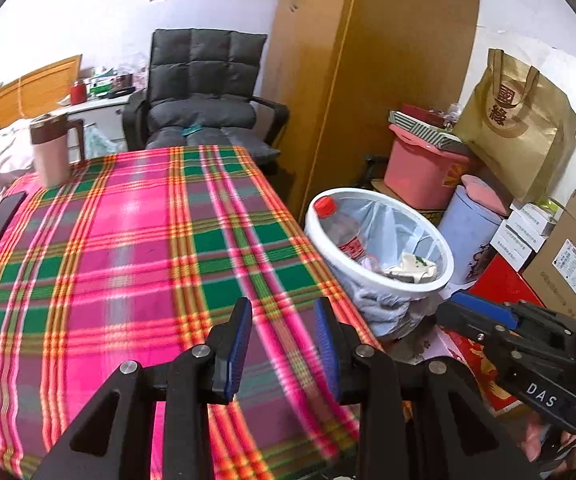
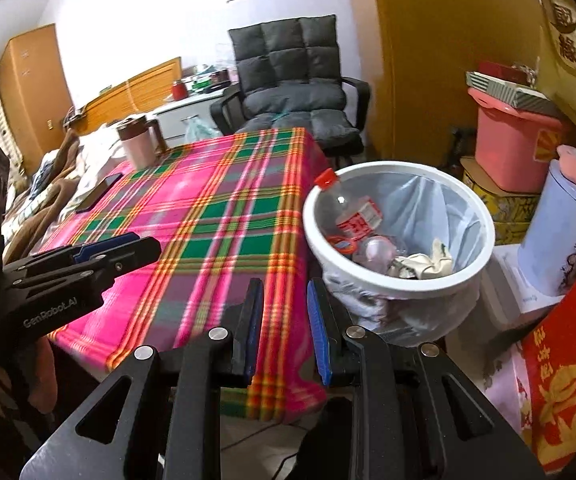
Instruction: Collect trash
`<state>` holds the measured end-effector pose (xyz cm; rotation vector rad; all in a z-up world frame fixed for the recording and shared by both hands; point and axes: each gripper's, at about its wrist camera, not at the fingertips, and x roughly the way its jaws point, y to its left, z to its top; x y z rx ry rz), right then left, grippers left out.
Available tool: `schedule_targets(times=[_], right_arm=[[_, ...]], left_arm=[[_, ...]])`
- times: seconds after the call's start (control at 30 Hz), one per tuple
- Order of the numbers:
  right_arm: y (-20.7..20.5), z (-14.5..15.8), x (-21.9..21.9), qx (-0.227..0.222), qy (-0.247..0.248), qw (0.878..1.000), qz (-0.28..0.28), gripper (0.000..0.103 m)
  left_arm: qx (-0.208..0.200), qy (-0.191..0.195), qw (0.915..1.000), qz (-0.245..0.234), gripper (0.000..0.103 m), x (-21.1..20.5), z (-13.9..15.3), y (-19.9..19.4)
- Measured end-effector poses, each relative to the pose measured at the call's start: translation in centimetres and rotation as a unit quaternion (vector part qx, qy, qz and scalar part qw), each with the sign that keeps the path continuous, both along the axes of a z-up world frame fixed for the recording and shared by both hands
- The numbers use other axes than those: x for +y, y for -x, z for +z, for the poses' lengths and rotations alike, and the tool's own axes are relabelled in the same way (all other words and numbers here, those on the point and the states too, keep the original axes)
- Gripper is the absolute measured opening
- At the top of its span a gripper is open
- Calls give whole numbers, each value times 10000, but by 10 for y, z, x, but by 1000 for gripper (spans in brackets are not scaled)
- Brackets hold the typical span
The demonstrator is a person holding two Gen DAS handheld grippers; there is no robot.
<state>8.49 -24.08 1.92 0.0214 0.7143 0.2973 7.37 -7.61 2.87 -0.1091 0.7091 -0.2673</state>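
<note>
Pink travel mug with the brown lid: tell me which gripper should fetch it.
Left, probably. The pink travel mug with the brown lid stands at the plaid table's far left corner; the left gripper hovers open above the cloth, the right gripper nearer the white bin.

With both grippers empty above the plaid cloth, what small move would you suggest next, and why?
Probably draw both grippers back and stop. The left gripper and right gripper are open and empty, and the white plastic bin already holds the clear bottle with the red cap and crumpled paper. The plaid tablecloth shows only a pink mug and dark phone.
</note>
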Motion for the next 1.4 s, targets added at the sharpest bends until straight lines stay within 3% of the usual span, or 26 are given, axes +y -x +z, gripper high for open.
schedule_targets(times=[0.47, 1.4], right_arm=[[17, 0, 10, -53, 6, 9998, 192, 25], [20, 0, 13, -48, 14, 9997, 219, 25]], left_arm=[[53, -66, 9995, 317, 32, 21, -6, 34], [85, -66, 9994, 330, 32, 19, -6, 37]])
